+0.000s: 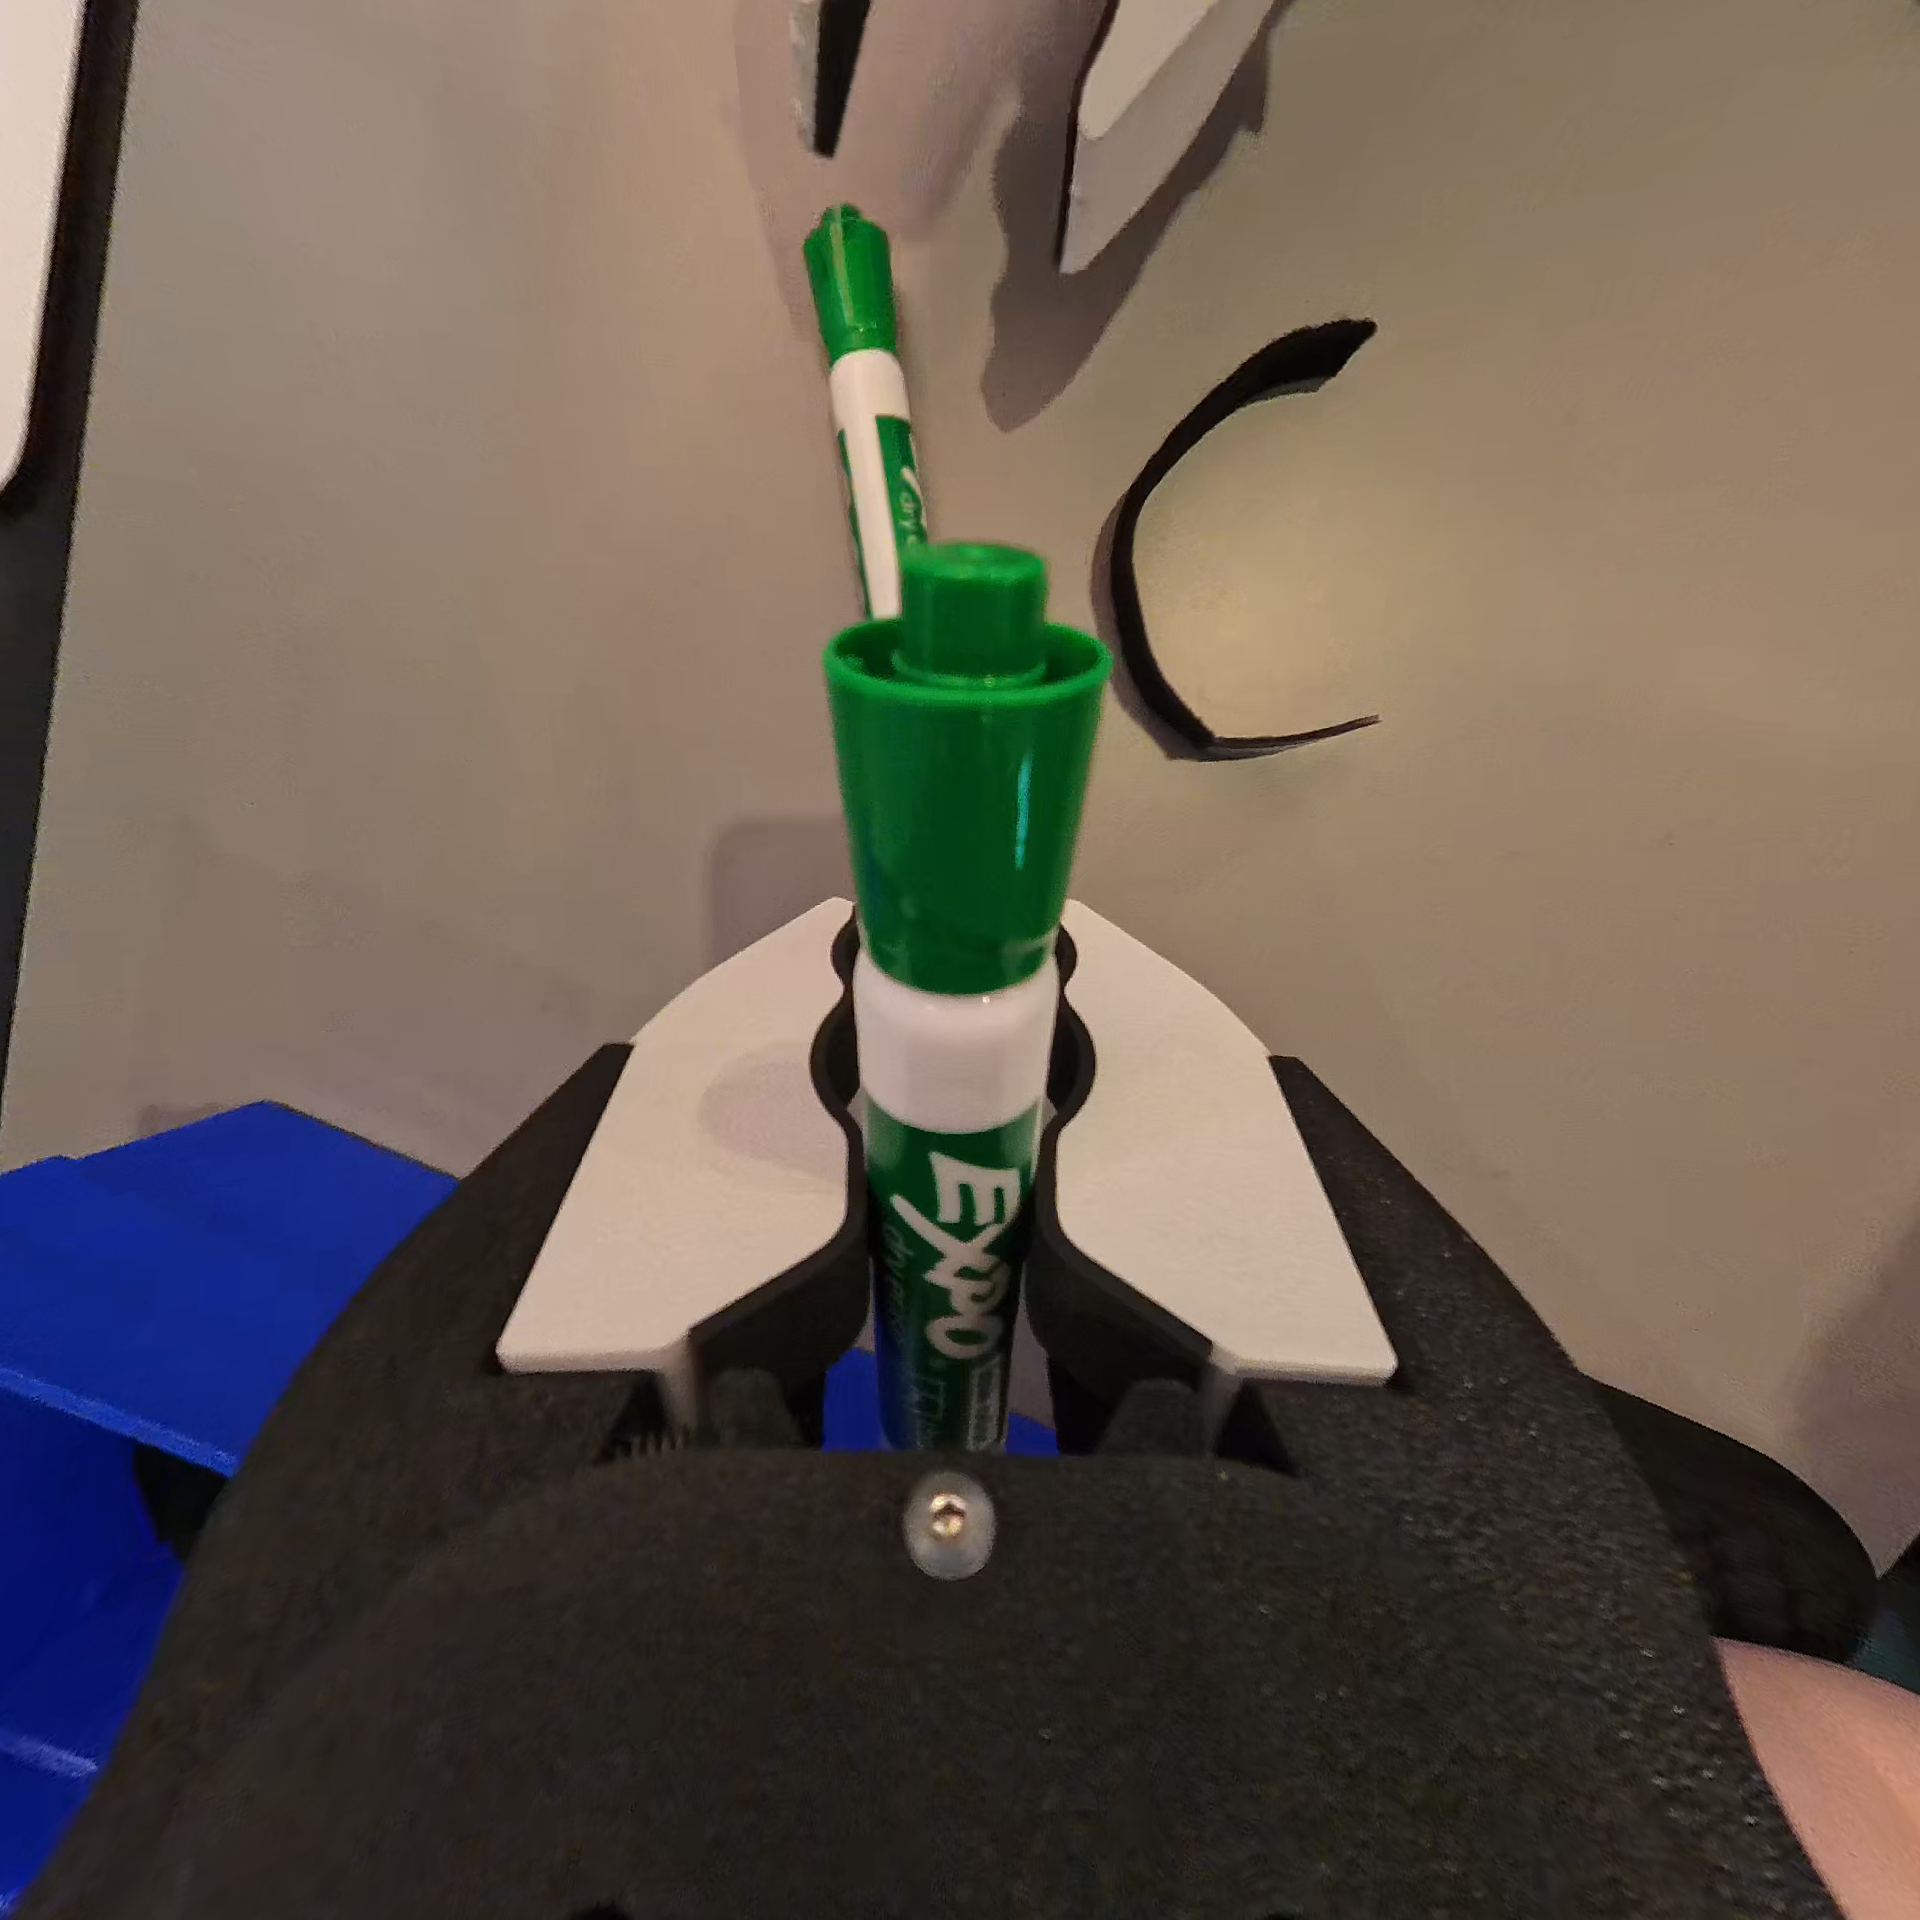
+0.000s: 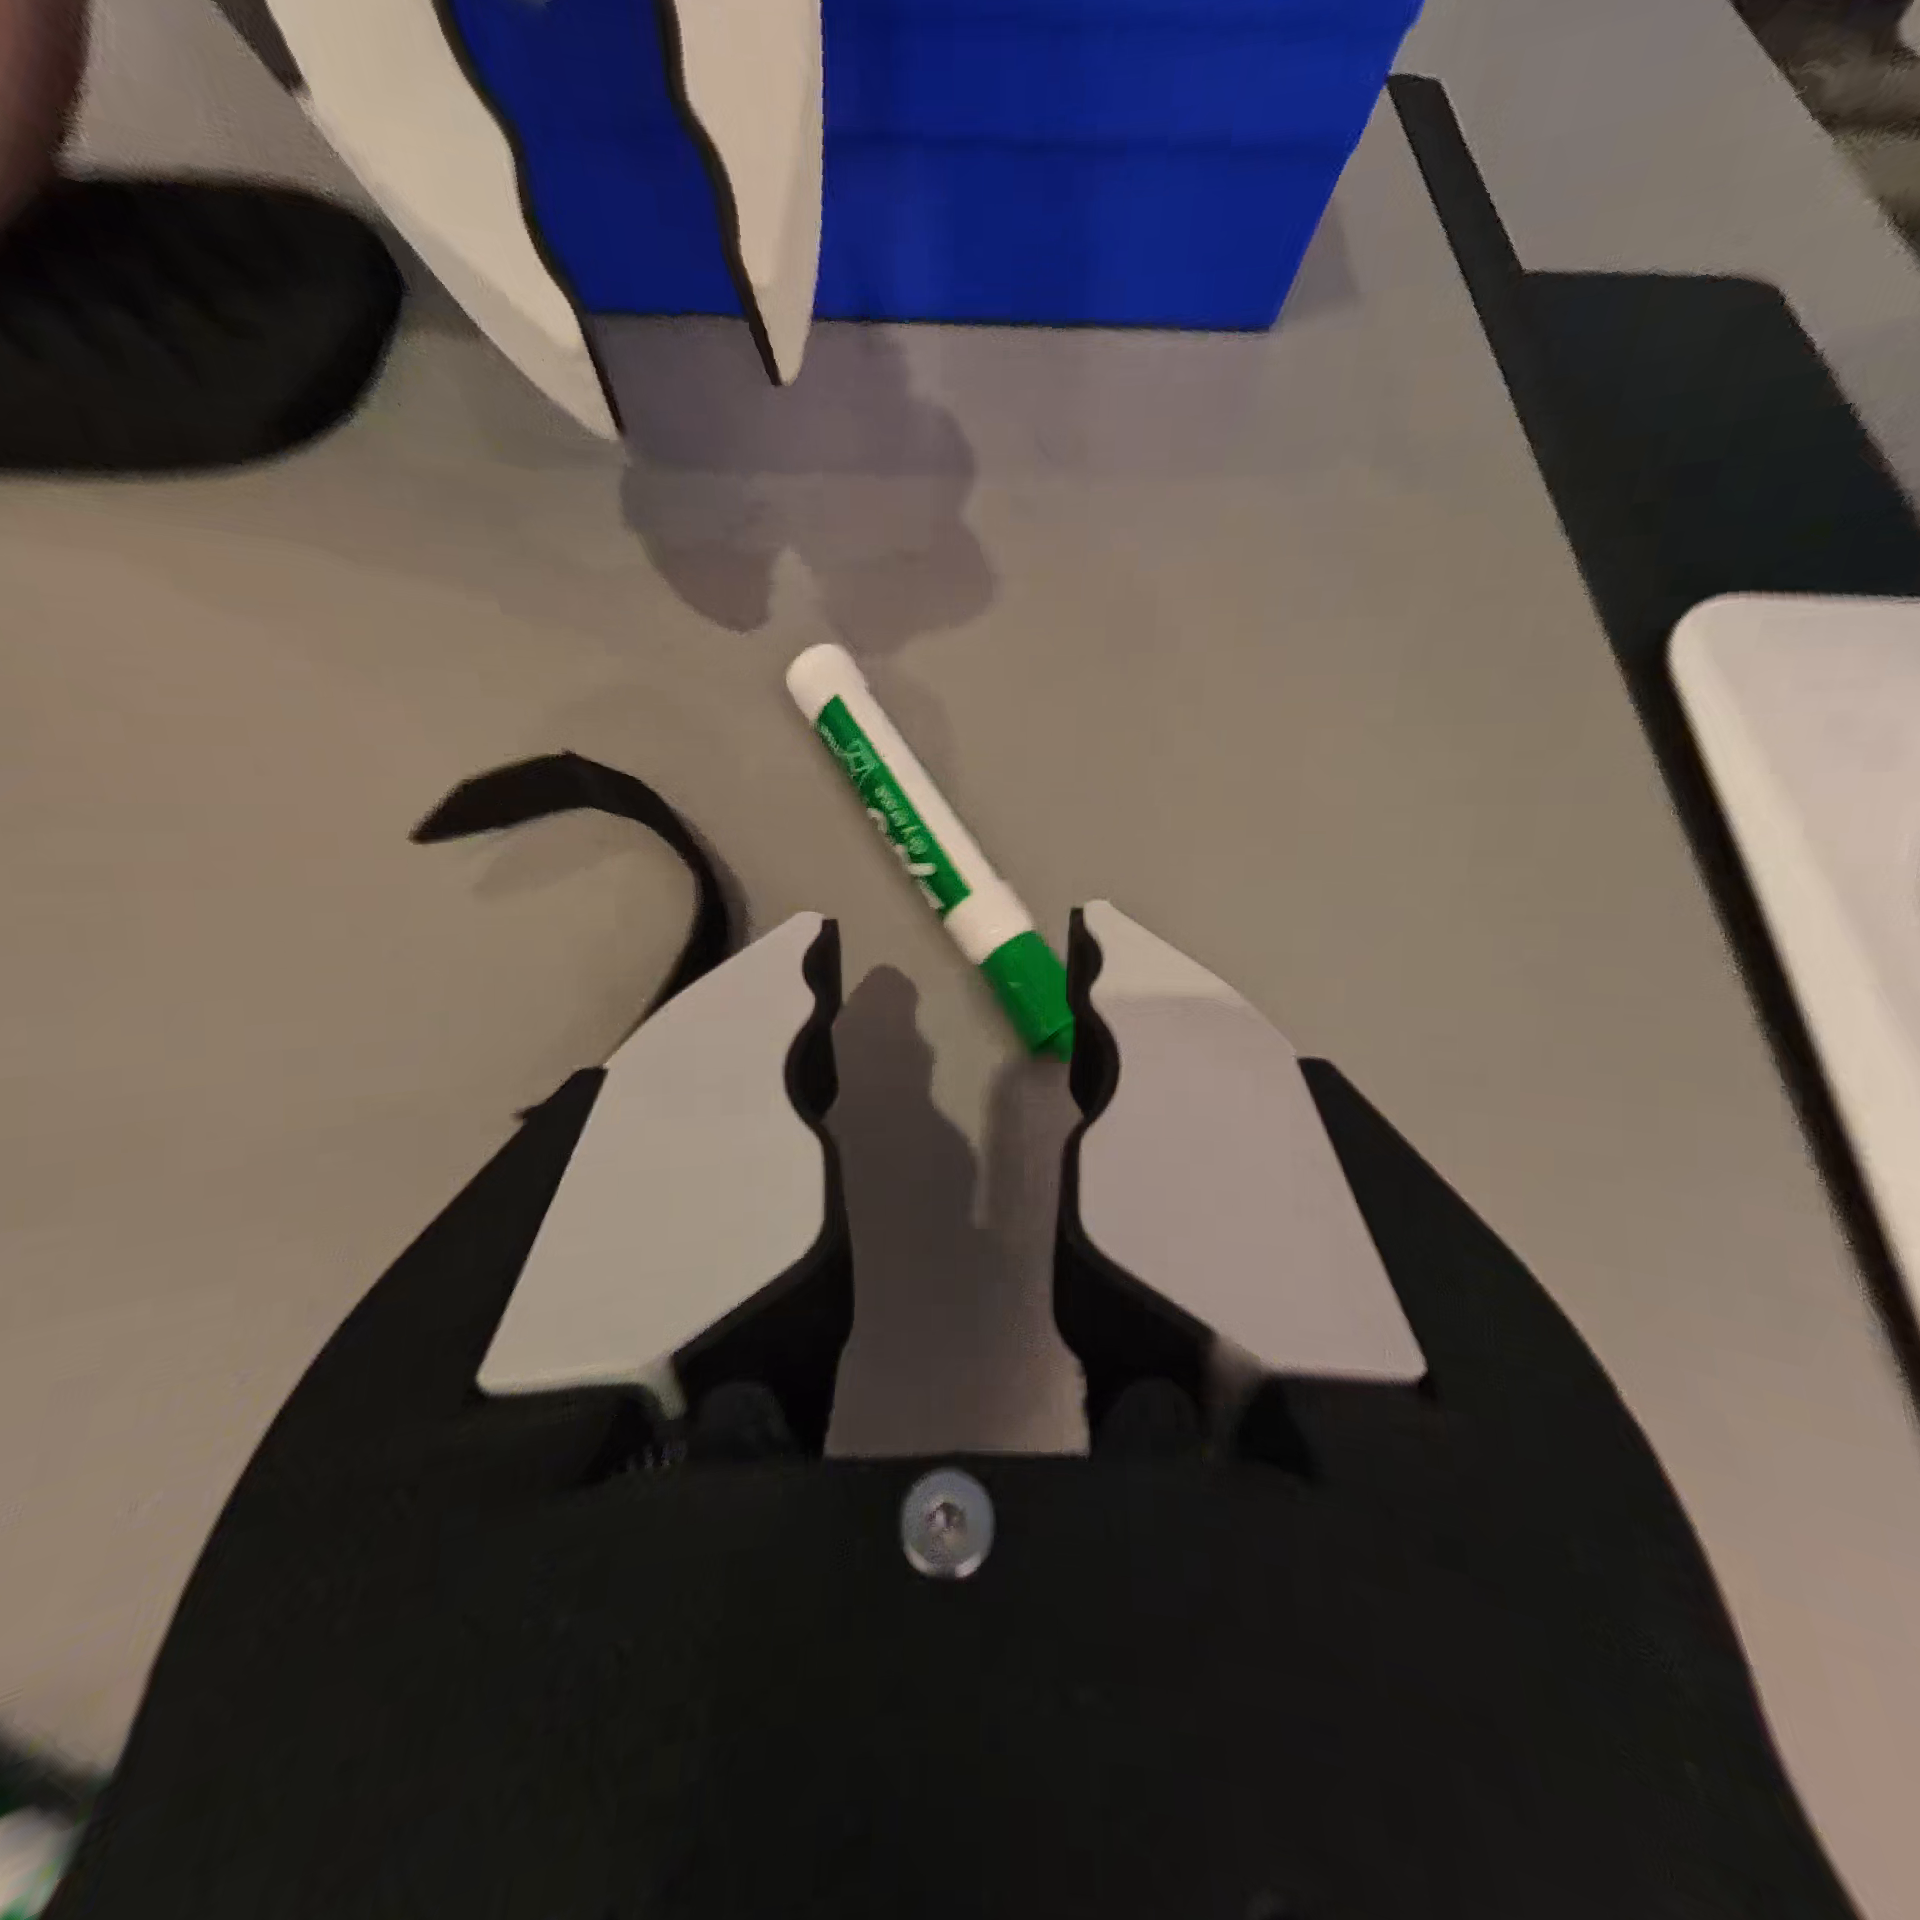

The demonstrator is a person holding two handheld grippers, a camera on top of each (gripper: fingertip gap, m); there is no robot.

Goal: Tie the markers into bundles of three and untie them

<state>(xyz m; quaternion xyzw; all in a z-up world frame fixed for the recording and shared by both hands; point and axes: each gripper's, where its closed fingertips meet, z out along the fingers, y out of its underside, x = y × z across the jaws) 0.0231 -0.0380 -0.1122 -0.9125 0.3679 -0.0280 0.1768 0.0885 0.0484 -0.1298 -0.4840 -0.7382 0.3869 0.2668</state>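
My left gripper [image 1: 958, 914] is shut on a thick green marker [image 1: 961, 821], whose cap sticks out past the fingertips. A thin green-capped marker [image 1: 868, 416] lies on the grey table beyond it. A curled black strap [image 1: 1138, 561] lies loose to its right. In the right wrist view my right gripper [image 2: 954, 920] is open and empty just above the table. The thin marker [image 2: 904, 831] lies slanted, its cap beside the right fingertip. The strap [image 2: 623, 790] lies by the left finger. The left gripper [image 2: 696, 403] shows at the top there; its marker is not seen.
A blue bin [image 2: 1039, 187] stands at the far side of the table and shows at the lower left of the left wrist view [image 1: 156, 1299]. A white flat object [image 2: 1818, 831] on a black mat [image 2: 1662, 416] lies to the right. Across from one pair of fingers to the other is roughly 12 cm. My left gripper's tips are some 7 cm from the strap [image 2: 623, 790]. It is also in sight in the left wrist view [image 1: 1158, 707].
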